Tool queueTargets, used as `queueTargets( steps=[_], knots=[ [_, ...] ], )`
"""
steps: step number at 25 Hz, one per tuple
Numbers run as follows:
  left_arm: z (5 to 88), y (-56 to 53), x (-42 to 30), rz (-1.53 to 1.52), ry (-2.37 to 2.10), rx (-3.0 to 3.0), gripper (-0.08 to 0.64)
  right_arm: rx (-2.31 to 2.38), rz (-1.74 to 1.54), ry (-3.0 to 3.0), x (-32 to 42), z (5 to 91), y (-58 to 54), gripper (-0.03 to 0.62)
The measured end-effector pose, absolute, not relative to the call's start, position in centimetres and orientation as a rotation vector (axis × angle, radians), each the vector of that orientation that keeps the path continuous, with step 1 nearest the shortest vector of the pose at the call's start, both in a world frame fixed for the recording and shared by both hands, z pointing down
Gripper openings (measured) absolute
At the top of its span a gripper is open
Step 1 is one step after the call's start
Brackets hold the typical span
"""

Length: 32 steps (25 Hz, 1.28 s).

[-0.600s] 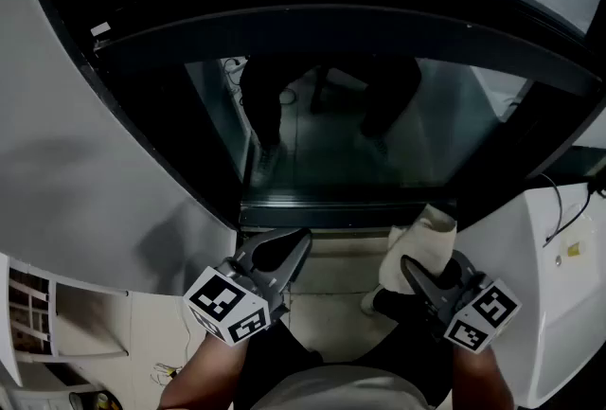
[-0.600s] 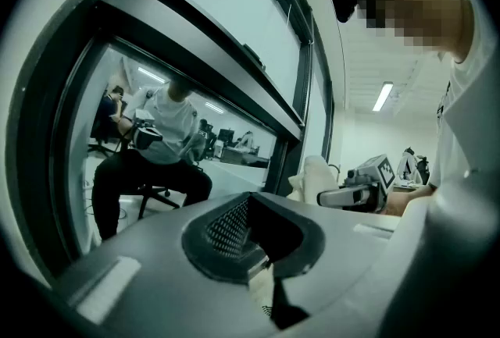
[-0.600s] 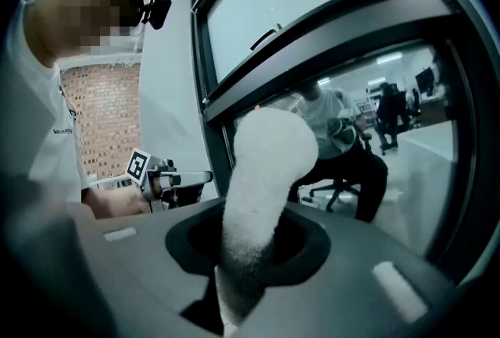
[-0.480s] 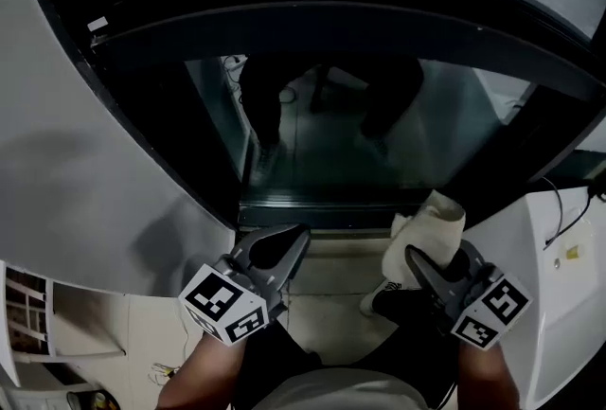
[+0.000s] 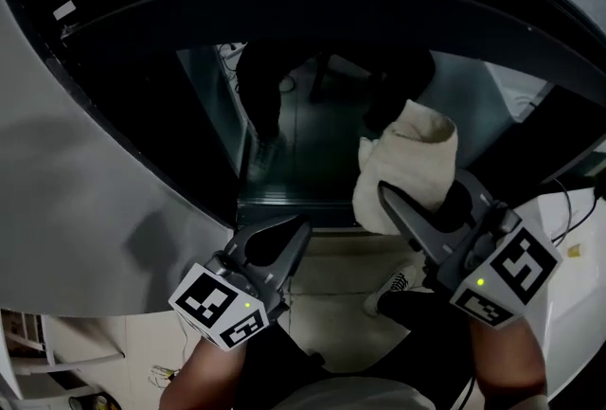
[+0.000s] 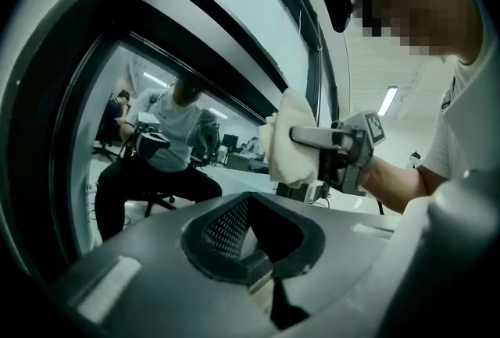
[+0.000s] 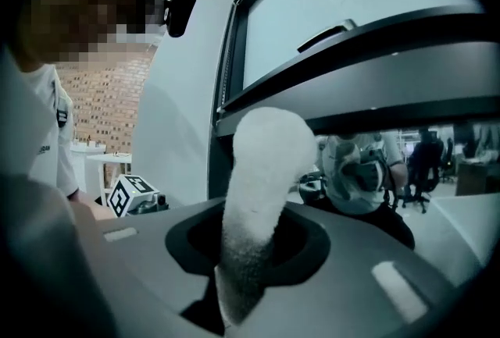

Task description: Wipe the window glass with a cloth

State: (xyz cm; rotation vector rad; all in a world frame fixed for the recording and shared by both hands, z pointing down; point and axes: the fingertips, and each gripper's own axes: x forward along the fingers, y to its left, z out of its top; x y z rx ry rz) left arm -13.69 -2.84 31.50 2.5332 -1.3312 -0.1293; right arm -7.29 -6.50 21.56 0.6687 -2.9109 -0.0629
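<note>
Before the window glass (image 5: 312,148), near its lower right part, the cloth (image 5: 409,162) stands bunched into a rounded wad; it is off-white with a nubby, towel-like pile, soft and thick, and will likely flatten easily under pressure; its long axis runs out along the fingers toward the pane, the free end bulging well past their tips.

Pinching it at the narrow tail is the right gripper (image 5: 398,205); its fingers are clamped on the fabric from both sides, and the right gripper view shows the cloth rising straight out of their dark hollow; the glass lies directly ahead of the wad, but whether the pile already touches the pane I cannot tell.

Below the glass, by the bottom rail of the dark frame (image 5: 331,10), hangs the left gripper (image 5: 284,242); its fingers are pressed together at the tips with nothing between them, only the ribbed pad showing inside; it sits lower and further from the pane than the right, so the right hand looks the one to wipe.

The pane itself is smooth, dark and reflective, set in a heavy, matt black frame; the coming move seems to need the wad pressed flat to the glass and swept across it.
</note>
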Motion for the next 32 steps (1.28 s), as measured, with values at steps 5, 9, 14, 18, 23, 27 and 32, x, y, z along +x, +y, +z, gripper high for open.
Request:
queueTargets(
  steps=[5,9,14,18,23,27,32],
  knots=[
    [31.6,-3.8,-14.3,-0.146,-1.323,2.535,0.017,0.641,-0.197,-2.893,-11.5,20.9,-9.0,0.094],
    [32.2,-4.0,-14.7,-0.15,-1.32,2.524,0.017,0.629,-0.245,-2.913,-13.9,20.5,-10.9,0.094],
    [33.2,-3.8,-15.6,-0.134,-1.33,2.493,0.017,0.471,-0.342,-2.932,-18.0,20.2,-10.2,0.094],
    [33.8,-3.6,-15.8,-0.108,-1.343,2.473,0.017,0.371,-0.472,-2.839,-20.5,21.5,-8.7,0.094],
    [33.8,-3.6,-15.9,-0.096,-1.354,2.465,0.017,0.389,-0.496,-2.893,-21.6,20.4,-10.1,0.094],
    [34.0,-3.7,-15.7,-0.088,-1.35,2.465,0.017,0.439,-0.421,-2.907,-21.1,20.9,-11.8,0.094],
    [34.3,-4.0,-15.3,-0.093,-1.336,2.461,0.017,0.523,-0.363,-2.909,-19.9,21.3,-14.0,0.094]
  ],
)
